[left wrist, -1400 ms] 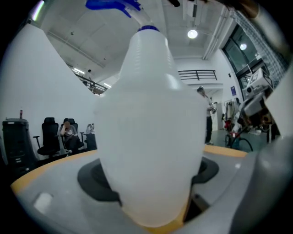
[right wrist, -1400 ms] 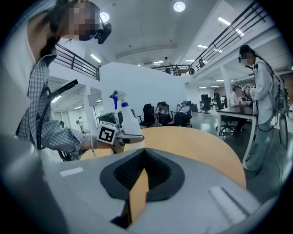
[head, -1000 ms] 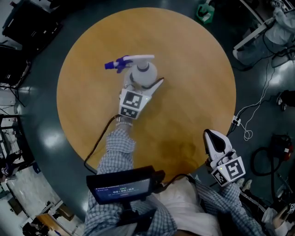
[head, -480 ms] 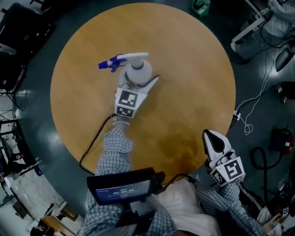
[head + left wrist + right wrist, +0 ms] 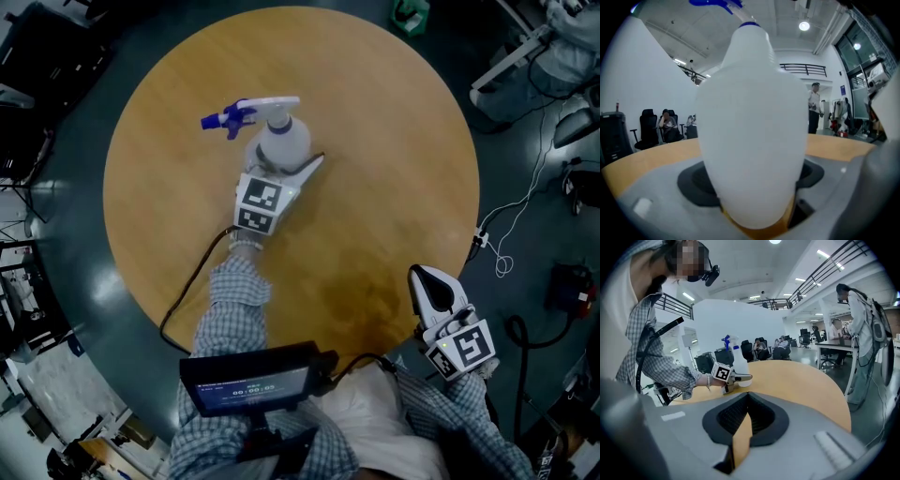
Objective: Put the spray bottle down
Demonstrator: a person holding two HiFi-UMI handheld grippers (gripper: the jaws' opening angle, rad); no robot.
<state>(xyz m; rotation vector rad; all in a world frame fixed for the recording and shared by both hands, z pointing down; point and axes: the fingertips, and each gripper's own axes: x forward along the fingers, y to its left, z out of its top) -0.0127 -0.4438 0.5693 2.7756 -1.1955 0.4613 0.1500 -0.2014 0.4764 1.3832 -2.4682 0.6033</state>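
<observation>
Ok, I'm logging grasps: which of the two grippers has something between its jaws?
The left gripper: its jaws clasp the white spray bottle on the table. The right gripper has its jaws together, holding nothing.

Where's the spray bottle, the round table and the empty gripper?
spray bottle [image 5: 282, 141]: head view, on its white body.
table [image 5: 394, 141]: head view, on the bare wooden top.
right gripper [image 5: 424, 277]: head view, between its fingertips.
</observation>
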